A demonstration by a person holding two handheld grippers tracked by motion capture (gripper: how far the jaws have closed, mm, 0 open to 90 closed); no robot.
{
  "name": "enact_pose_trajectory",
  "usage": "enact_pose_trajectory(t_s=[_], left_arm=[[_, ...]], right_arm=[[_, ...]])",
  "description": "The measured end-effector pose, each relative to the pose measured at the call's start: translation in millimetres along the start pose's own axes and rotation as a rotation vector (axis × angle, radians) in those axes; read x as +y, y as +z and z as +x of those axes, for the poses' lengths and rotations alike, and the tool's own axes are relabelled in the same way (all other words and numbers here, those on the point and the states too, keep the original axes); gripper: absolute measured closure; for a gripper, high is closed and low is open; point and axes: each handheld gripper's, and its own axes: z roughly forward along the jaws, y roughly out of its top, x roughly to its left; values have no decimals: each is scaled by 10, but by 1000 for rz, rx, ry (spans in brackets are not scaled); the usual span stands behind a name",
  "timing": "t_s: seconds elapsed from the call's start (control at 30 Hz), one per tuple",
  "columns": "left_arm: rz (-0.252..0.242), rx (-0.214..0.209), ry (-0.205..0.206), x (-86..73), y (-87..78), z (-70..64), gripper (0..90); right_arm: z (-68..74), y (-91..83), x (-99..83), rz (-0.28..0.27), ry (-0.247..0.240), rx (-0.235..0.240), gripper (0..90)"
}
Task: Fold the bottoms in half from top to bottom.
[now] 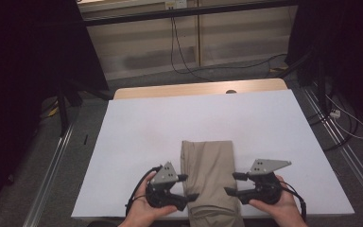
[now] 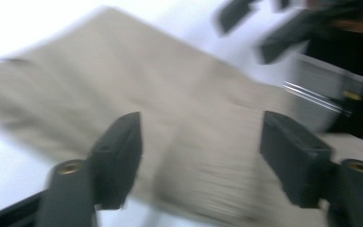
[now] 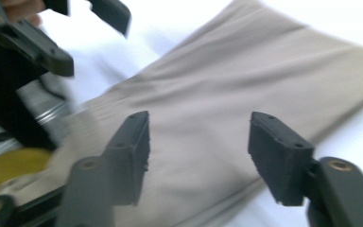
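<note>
My left gripper point(image 1: 188, 187) and right gripper point(image 1: 232, 183) flank the folded khaki trousers point(image 1: 209, 172) (near end overhanging the white table point(image 1: 142, 132)), both spread wide, gripping nothing.

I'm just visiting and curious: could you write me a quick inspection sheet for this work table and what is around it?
Surface: white table, wooden strip along its far edge.
Job's things: folded tan trousers, lying flat, near end hanging over the near edge.
Clutter: nothing seen.
Grippers: left gripper and right gripper flank the trousers, jaws open, holding nothing.
Cables: black cable trails from the left gripper; floor cables behind the table.
Surroundings: grey floor, pale wall panels, dark curtains.
</note>
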Motion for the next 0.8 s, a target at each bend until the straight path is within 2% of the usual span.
enact_pose_trajectory(t_s=[0.03, 0.07, 0.13, 0.17, 0.27, 0.33, 0.37, 0.43, 0.47, 0.53, 0.6, 0.63, 0.7, 0.73, 0.8], left_arm=[[-12, 55, -25, 12, 16, 93, 275], [-16, 89, -36, 19, 40, 192, 247], [1, 124, -72, 30, 83, 379, 262], [2, 128, -94, 33, 103, 446, 253], [-12, 160, -91, 56, 162, 603, 236], [2, 148, -108, 102, 236, 697, 229], [5, 147, -95, 132, 277, 745, 231], [7, 159, -96, 196, 370, 827, 232], [11, 142, -104, 234, 417, 877, 238], [20, 158, -123, 302, 503, 966, 262], [15, 161, -154, 366, 592, 1021, 279], [29, 160, -140, 401, 632, 1042, 290], [52, 200, -80, 442, 700, 1088, 334], [53, 194, -115, 440, 733, 1116, 360], [66, 190, -159, 418, 771, 1171, 411]], right_arm=[[-78, 32, 37, 2, -2, -29, 360], [-140, 62, 65, 5, -3, -62, 341], [-269, 119, 107, 0, 10, -91, 348], [-325, 144, 123, 0, 20, -99, 346], [-467, 215, 175, 2, 28, -118, 354], [-556, 254, 232, 1, 29, -134, 364], [-603, 268, 268, -10, 23, -142, 377], [-708, 294, 356, -18, 19, -168, 388], [-761, 306, 400, -23, 23, -175, 398], [-850, 335, 484, -32, 29, -174, 435], [-927, 384, 555, -24, 17, -195, 474], [-977, 413, 578, -19, 21, -211, 493], [-1079, 487, 593, -30, 52, -202, 520], [-1114, 531, 596, -19, 55, -217, 528], [-1172, 620, 581, -2, 66, -211, 539]])
